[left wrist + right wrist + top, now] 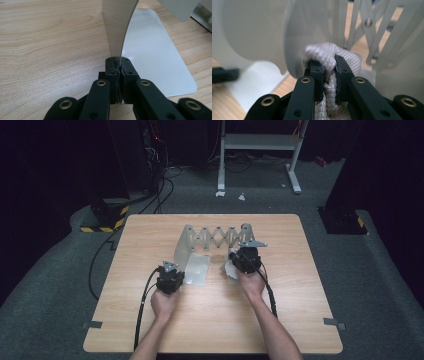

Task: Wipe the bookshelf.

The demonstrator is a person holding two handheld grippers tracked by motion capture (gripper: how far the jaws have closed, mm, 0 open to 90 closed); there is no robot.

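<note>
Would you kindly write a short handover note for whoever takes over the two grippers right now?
Left gripper: shut on the edge of a thin curved white sheet that rises from its jaws above a flat white panel on the wooden table.
Right gripper: shut on a grey woven cloth, pressed close to a white plate beside the scissor-lattice rack.
Done: both things are gripped.
Left: it looks like a wiping job; which surfaces are already wiped cannot be told. Keep both grips steady.
</note>
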